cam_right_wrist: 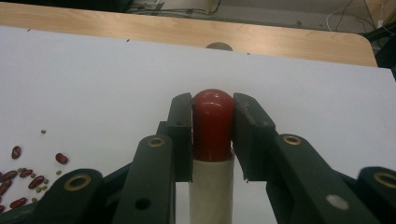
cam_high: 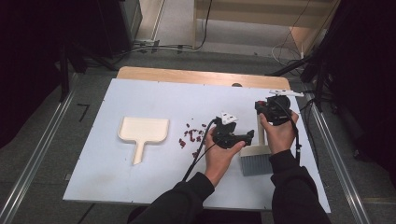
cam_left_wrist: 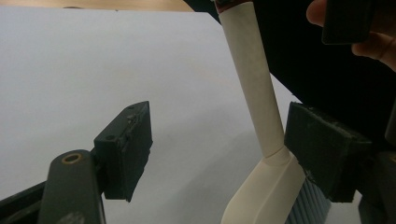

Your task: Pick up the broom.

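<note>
**Right jaws clamped on the brush's red cap, left jaws spread around its handle**

In the right gripper view the right gripper [cam_right_wrist: 212, 135] has its jaws closed tight on the red cap [cam_right_wrist: 213, 119] at the top of the brush [cam_right_wrist: 211, 196], both pads pressed against the cap's sides. The cream handle below runs out of the bottom of the picture.

In the left gripper view the left gripper [cam_left_wrist: 219, 154] has its jaws wide apart with the handle of the brush [cam_left_wrist: 254, 93] between them. The handle stands near the right pad; whether it touches that pad cannot be told. The left pad is well clear of it. The grey bristles [cam_left_wrist: 306, 205] peek out at the bottom edge, mostly hidden by the right pad and the brush head.

From the high view the brush [cam_high: 256, 154] sits at the right side of the white desk [cam_high: 116, 177], its bristles toward the person. The right gripper [cam_high: 273, 109] covers its far end. A cream dustpan [cam_high: 142, 131] lies well to the left, with scattered red beans [cam_high: 191, 135] between it and the left gripper [cam_high: 233, 133].
</note>
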A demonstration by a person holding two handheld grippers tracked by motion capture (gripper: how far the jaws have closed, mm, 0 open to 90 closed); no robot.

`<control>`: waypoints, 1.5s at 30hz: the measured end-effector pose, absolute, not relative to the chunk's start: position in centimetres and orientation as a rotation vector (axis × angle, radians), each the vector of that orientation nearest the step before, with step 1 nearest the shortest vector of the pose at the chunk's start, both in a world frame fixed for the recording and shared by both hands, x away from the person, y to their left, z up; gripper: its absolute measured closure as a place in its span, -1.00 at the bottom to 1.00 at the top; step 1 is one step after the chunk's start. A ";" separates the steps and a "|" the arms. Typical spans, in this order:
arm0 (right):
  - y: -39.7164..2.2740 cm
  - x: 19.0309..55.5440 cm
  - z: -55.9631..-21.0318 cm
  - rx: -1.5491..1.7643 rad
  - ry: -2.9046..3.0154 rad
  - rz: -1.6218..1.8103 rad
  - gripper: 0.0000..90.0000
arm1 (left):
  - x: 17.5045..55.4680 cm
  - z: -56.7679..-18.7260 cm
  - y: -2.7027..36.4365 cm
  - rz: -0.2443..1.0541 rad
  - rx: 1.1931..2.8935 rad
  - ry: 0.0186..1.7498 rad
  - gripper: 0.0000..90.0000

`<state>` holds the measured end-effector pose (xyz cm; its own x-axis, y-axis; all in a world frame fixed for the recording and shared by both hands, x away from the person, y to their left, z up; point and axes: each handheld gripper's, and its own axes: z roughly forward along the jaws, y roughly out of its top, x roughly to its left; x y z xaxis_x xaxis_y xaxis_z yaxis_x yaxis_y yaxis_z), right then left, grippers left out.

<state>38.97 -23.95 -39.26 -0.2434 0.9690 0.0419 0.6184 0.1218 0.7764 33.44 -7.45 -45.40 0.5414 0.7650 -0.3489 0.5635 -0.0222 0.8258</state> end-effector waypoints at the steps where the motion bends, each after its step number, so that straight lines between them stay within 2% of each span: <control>1: -23.9 38.9 -39.2 1.531 1.923 0.956 0.51 | 33.5 -45.4 -7.7 0.236 1.707 1.120 -0.45; 5: -24.0 38.9 -39.2 1.528 1.921 0.958 0.51 | 34.0 -45.5 -8.5 0.217 1.712 1.112 -0.37; 9: -24.0 38.9 -39.2 1.526 1.919 0.959 0.51 | 34.8 -45.8 -9.5 0.153 1.707 1.111 -0.17; 18: -24.0 38.8 -39.2 1.524 1.917 0.967 0.51 | 35.3 -45.8 -11.3 0.106 1.696 1.111 -0.03; 35: -24.2 38.7 -39.1 1.521 1.909 0.977 0.51 | 35.8 -46.1 -13.0 0.113 1.694 1.181 0.23; 45: -24.2 38.6 -39.2 1.516 1.897 0.978 0.51 | 35.2 -45.6 -14.2 0.186 1.677 1.231 0.40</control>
<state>38.64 -24.24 -39.20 -0.2402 0.9698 0.0411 0.5963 0.1140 0.7946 35.23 -14.22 -45.58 0.4685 0.7850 -0.4053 0.6302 0.0246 0.7761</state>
